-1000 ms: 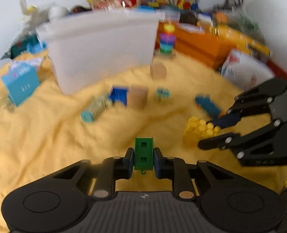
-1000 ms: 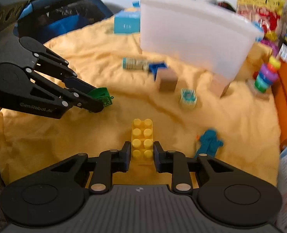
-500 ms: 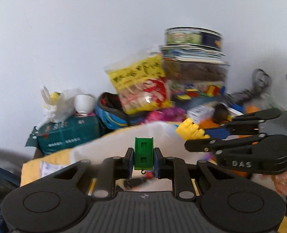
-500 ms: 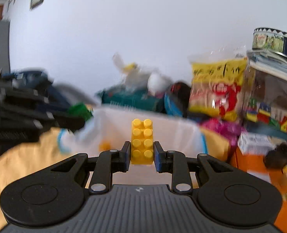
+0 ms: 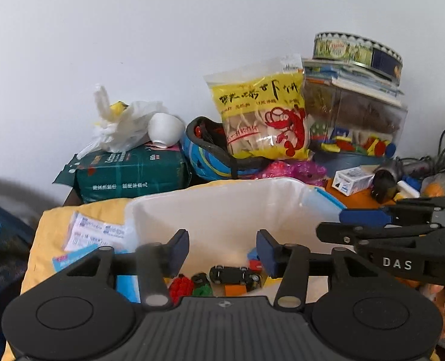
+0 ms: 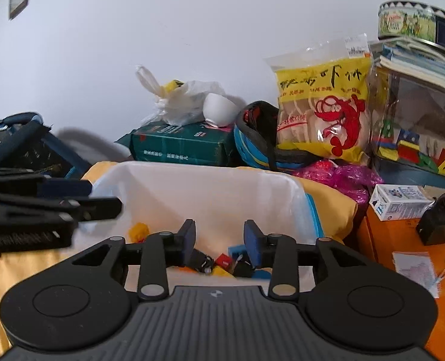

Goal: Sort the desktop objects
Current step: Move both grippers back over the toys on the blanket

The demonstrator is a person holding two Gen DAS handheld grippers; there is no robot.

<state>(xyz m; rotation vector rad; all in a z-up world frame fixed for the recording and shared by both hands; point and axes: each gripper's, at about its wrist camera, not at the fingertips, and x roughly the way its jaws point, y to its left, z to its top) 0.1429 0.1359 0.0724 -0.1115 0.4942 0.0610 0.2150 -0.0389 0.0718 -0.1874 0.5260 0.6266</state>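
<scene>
Over the white bin (image 5: 222, 207), left gripper (image 5: 222, 251) has jaws opening, nothing between the pads. Right gripper (image 6: 219, 242) just beside it, also above the bin, jaws opening, nothing between them either. From the left wrist view the right gripper shows side-on at right, blue pad visible; from the right wrist view the left gripper sits blurred at left. Bin floor holds a jumble of small toys: black toy car (image 5: 234, 273), red piece (image 5: 180, 287), green piece (image 5: 203, 290), yellow brick (image 6: 138, 230), more red and blue bits, partly hidden by the fingers. Bin rests on a yellow cloth (image 6: 330, 201). Behind it against the wall: dark green pack (image 5: 132, 174), white cup (image 5: 165, 128) on top, yellow snack bag (image 5: 264, 114), round tin (image 5: 357, 52) on stacked books, orange box (image 6: 403, 240) at right.
</scene>
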